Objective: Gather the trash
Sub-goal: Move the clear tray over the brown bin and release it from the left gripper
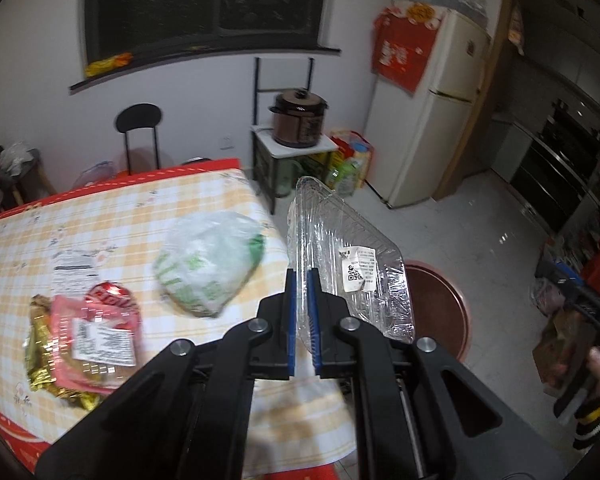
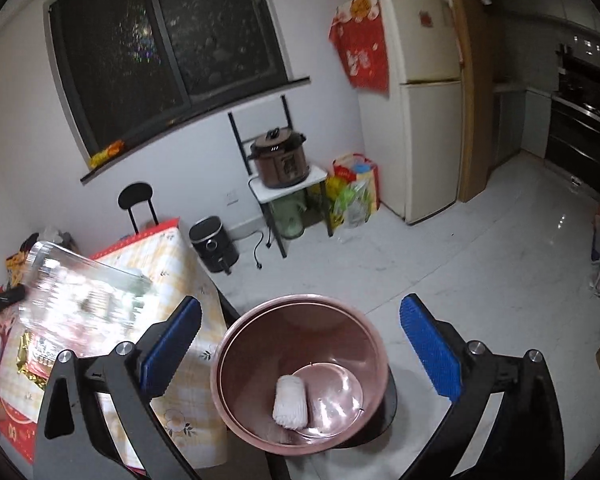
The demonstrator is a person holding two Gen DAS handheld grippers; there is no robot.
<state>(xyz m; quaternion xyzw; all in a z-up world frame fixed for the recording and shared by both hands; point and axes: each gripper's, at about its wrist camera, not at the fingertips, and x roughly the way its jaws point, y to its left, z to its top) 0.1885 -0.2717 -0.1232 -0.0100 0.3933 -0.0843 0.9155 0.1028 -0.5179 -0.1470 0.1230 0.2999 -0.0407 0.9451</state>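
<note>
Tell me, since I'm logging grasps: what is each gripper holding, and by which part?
The left gripper pinches the clear plastic tray by the rim at its near end. The right gripper holds nothing, its jaws wide open above the pink bin.

Black claw [image 1: 302, 300] frames, blue ribbed pads [image 2: 432, 344], silver screws; black-yellow-white striped cuff [image 1: 594, 416].

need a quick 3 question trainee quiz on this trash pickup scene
1. True or false: the right claw is shut on something.
2. What does the left claw hold? A) clear plastic clamshell tray B) gold wrapper C) green-printed bag
3. What lies in the pink bin?

Key: 1 false, it is open and empty. 2 A, the clear plastic clamshell tray. 3 a white foam net sleeve.
</note>
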